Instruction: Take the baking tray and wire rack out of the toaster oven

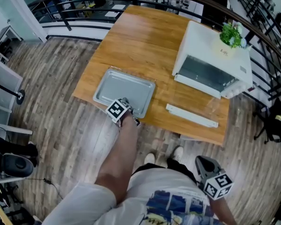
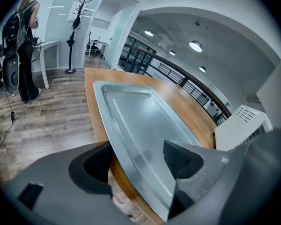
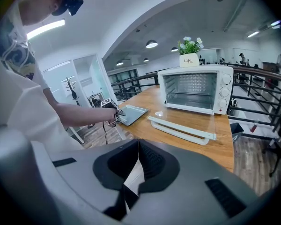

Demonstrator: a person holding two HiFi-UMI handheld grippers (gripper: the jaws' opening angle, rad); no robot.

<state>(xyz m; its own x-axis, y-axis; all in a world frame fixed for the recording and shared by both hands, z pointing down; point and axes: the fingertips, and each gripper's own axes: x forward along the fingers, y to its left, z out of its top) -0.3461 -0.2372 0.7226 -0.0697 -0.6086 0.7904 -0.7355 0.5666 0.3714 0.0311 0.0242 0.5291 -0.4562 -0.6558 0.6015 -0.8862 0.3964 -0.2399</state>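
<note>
Left gripper view | my left claw (image 2: 138, 165) spread wide, baking tray (image 2: 145, 118) rim between its jaws | my right claw (image 3: 136, 165) closed

Free to pass over bare tabletop (image 1: 136, 36) along far edge and middle. Blocked at right edge by toaster oven (image 1: 210, 55), at near edge by its lowered door (image 1: 192, 115), at near-left corner by baking tray (image 1: 124, 89).

The baking tray (image 1: 124, 89)'s near rim is hidden under the left gripper (image 1: 125, 103); the toaster oven (image 1: 210, 64)'s inside is too small to be read.
</note>
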